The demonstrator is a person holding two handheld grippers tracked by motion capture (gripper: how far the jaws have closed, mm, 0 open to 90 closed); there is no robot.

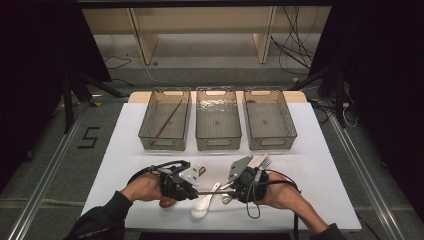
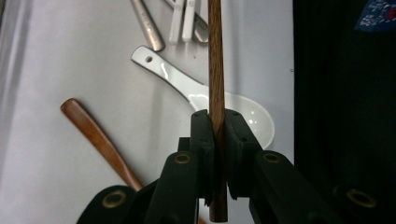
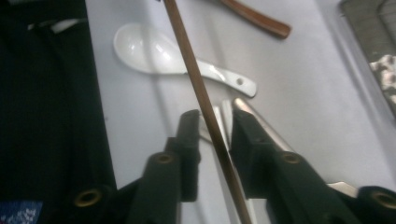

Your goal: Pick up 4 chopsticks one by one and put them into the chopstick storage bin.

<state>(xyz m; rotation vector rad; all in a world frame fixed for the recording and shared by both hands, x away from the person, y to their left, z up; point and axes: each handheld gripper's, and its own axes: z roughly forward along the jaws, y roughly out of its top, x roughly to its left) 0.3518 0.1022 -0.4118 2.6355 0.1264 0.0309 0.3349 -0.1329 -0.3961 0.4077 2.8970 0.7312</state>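
2 grippers meeting over 1 wooden chopstick, held level just above the table for a handover: left gripper clamped tight on it, right gripper parted around it, pads off. White spoon lying beneath.

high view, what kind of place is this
Probably a lab or recording setup, not a home kitchen: a white table on a floor with loose cables, dark curtains at both sides, and three identical clear bins lined up.
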